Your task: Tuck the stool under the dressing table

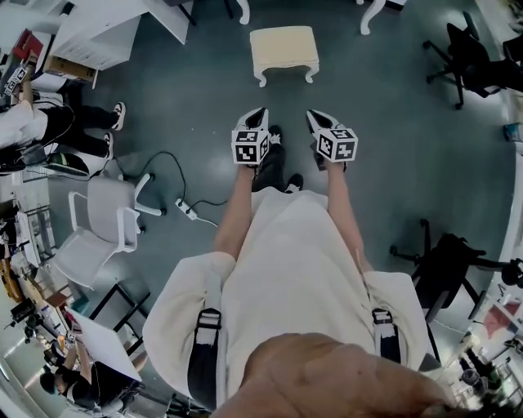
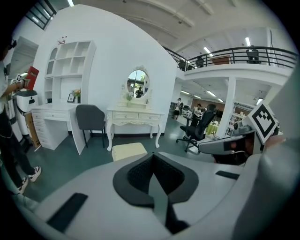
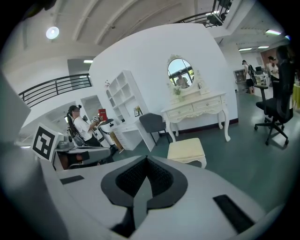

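A cream cushioned stool (image 1: pixel 283 51) with white curved legs stands on the dark green floor, out in front of the white dressing table (image 2: pixel 133 117), whose legs (image 1: pixel 372 15) show at the head view's top edge. An oval mirror (image 2: pixel 138 83) tops the table. Both grippers hang in the air short of the stool, side by side, held at arm's length. My left gripper (image 1: pixel 256 115) is shut and empty, and my right gripper (image 1: pixel 315 117) is shut and empty too. The stool (image 2: pixel 128 151) lies just beyond the left jaws, and the stool (image 3: pixel 186 150) sits ahead-right of the right jaws.
A grey chair (image 2: pixel 90 118) stands at a white desk with shelves (image 2: pixel 58 112) left of the dressing table. A white chair (image 1: pixel 102 224) and a power strip with cable (image 1: pixel 187 210) lie at my left. Black office chairs (image 1: pixel 470 57) stand right. People (image 1: pixel 57 122) are at the left edge.
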`<control>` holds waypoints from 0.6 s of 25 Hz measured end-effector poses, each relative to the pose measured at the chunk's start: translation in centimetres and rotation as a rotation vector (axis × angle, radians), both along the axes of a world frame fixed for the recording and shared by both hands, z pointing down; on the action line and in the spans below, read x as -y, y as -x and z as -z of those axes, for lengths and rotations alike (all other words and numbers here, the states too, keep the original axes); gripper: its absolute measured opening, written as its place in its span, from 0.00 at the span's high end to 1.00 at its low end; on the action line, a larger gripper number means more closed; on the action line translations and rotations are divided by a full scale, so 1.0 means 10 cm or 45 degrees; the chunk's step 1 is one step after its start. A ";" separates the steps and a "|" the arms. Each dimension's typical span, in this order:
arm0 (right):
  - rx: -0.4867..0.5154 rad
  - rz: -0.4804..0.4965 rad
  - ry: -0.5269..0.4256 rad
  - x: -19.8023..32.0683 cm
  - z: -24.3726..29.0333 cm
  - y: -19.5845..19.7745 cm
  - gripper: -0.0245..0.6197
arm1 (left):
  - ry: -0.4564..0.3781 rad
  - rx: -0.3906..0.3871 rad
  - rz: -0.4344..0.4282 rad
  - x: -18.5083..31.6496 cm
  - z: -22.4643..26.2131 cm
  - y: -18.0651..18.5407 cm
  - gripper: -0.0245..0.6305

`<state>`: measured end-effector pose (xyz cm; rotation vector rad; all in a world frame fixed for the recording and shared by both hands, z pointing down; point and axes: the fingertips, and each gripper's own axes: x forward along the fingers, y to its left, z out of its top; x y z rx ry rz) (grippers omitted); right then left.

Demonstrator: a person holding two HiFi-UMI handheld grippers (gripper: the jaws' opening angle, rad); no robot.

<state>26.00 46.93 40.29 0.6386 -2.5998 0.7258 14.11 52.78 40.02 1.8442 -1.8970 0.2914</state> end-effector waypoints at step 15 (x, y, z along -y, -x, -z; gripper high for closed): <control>-0.005 -0.053 0.044 1.05 -0.02 0.27 0.90 | -0.017 0.079 -0.066 1.24 0.04 0.37 0.94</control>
